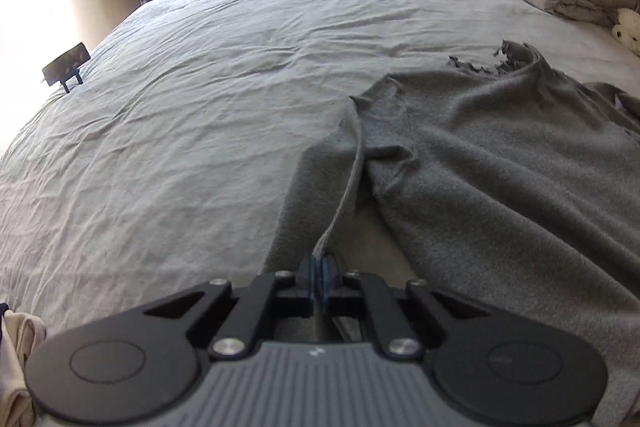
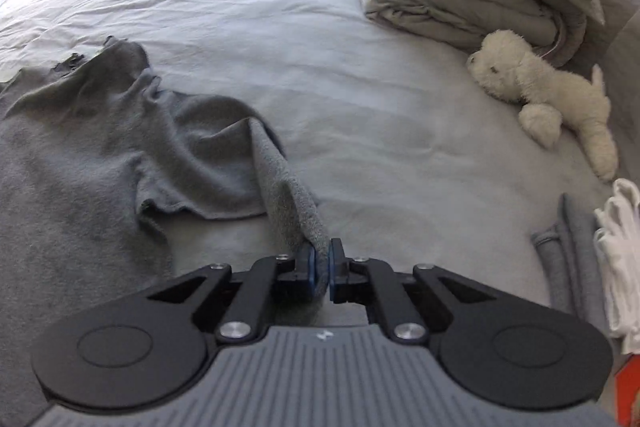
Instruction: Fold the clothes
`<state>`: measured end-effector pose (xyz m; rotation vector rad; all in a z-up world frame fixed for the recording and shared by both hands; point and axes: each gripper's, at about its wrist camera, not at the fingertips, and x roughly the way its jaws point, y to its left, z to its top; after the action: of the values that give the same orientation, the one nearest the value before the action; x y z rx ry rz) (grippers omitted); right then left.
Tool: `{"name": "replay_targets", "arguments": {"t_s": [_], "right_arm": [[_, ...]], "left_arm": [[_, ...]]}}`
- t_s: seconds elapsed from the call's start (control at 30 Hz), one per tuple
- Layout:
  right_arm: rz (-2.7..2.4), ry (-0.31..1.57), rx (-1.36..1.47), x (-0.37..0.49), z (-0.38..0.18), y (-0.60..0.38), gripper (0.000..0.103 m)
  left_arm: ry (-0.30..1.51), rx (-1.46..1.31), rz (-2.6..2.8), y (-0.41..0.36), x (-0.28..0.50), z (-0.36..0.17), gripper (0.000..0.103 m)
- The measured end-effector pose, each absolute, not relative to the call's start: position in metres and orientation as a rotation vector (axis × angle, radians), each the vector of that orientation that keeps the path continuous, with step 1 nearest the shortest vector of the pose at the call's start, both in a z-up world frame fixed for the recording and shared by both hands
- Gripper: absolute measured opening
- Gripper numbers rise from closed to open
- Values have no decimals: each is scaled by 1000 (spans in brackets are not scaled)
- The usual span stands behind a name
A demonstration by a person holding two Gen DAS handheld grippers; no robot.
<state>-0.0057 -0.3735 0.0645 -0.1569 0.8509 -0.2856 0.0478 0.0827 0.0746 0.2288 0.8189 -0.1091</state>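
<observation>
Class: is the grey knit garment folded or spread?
Spread, not folded: the grey knit garment lies rumpled on the bed, each gripper pinching a lifted edge.

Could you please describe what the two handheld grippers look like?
Both look alike. The left gripper and right gripper have a grey ribbed body with a small white mark, two round black discs at the sides, black linkage arms with silver bolts, and short black jaws faced with blue pads. No cables, hands or sleeves show.

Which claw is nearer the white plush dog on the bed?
Right. The right claw, shut on the grey garment, has the plush dog ahead to its right. The left claw grips the garment's other side, with the dog at the far right edge.
</observation>
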Motion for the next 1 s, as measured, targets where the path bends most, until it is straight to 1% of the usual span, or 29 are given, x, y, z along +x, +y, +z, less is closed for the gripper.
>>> {"name": "replay_targets", "arguments": {"t_s": [0.07,0.13,0.2,0.33,0.43,0.5,0.53,0.57,0.6,0.63,0.67,0.7,0.73,0.9,0.97,1.0], "right_arm": [[-336,804,-173,-3,73,-385,6],[-373,766,-189,5,79,-394,6],[-414,734,-225,17,82,-403,6],[-469,704,-271,42,86,-419,6],[-508,715,-266,60,80,-434,6],[-538,771,-261,71,65,-442,6],[-550,808,-273,74,56,-444,6],[-566,837,-284,74,48,-446,6],[-590,853,-292,71,41,-446,9],[-612,858,-296,67,37,-447,13],[-632,844,-291,60,38,-448,31],[-653,826,-285,52,41,-448,43],[-666,809,-277,44,47,-448,54],[-599,773,-177,9,79,-433,54],[-529,772,-118,-1,90,-418,54],[-492,773,-87,-5,94,-410,54]], "left_arm": [[789,184,-65,109,60,91,3],[809,118,-32,135,78,100,3],[844,39,-29,158,99,104,3],[866,4,-29,181,143,106,4],[908,-8,-5,184,170,96,4],[929,-21,17,188,178,87,5],[924,-46,32,194,178,86,7],[918,-71,46,200,178,86,15],[913,-96,61,206,178,86,28],[908,-120,75,212,178,85,37],[902,-145,90,219,178,85,50],[897,-170,104,225,178,84,52],[882,-183,124,230,174,87,51],[811,-207,145,235,137,107,51],[785,-182,91,217,114,108,51],[795,-142,29,202,105,106,53]]}}
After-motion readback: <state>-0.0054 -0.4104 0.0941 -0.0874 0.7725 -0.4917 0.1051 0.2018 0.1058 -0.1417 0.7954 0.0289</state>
